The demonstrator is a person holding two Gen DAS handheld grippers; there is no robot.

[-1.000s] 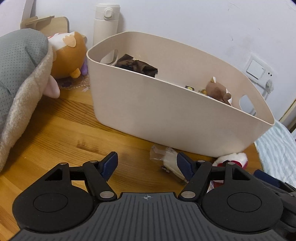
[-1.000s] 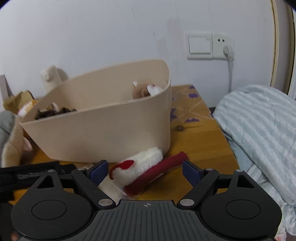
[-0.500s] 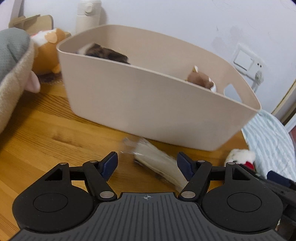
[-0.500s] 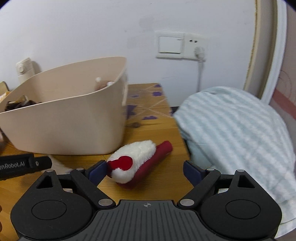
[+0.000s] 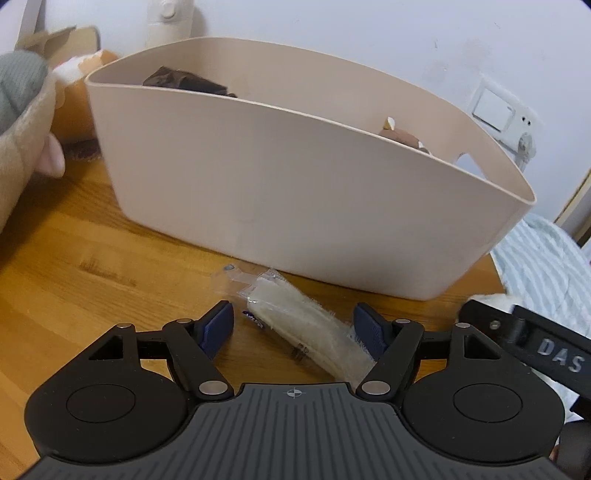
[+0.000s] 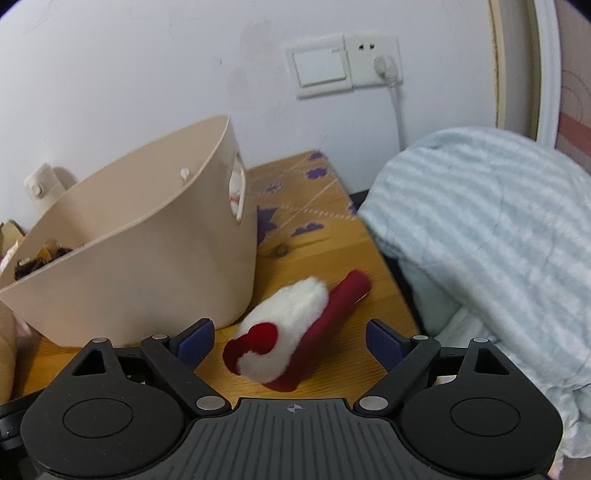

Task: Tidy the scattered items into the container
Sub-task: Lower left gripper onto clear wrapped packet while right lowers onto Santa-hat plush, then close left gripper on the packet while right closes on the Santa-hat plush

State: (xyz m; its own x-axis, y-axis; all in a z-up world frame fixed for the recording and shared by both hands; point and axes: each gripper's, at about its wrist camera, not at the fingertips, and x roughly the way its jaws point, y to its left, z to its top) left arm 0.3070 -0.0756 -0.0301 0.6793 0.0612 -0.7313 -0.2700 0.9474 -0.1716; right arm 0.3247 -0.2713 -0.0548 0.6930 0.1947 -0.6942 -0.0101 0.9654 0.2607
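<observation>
Two grippers hang low over a wooden table (image 5: 74, 251), each with something lying between its blue pads. At the left gripper (image 5: 297, 328) the jaws are opening; its pads (image 5: 218, 326) stand apart and do not press on the clear packet (image 5: 303, 325) of pale material, which lies flat on the wood and runs from about 11 o'clock to about 5 o'clock, its near end just beside the pad on the right side of the picture; I cannot tell if it touches. The right gripper (image 6: 290, 341) stands wide, and the red and white plush piece (image 6: 284, 332) lies on the table between its pads, touching neither, with its red end pointing to about 1 o'clock. Behind both items stands the beige container (image 5: 295, 192), at 12 o'clock in the left view and at about 10 o'clock in the right view (image 6: 147, 258). The packet's far end is near the foot of its wall. Inside it a dark brown wrapper (image 5: 184, 81) and a small brown plush toy (image 5: 402, 136) show above the rim. Farther back, at 11 o'clock, a white bottle (image 5: 168, 18) stands by the wall, and at 3 o'clock in the right view lies a striped blue blanket (image 6: 498, 221).
</observation>
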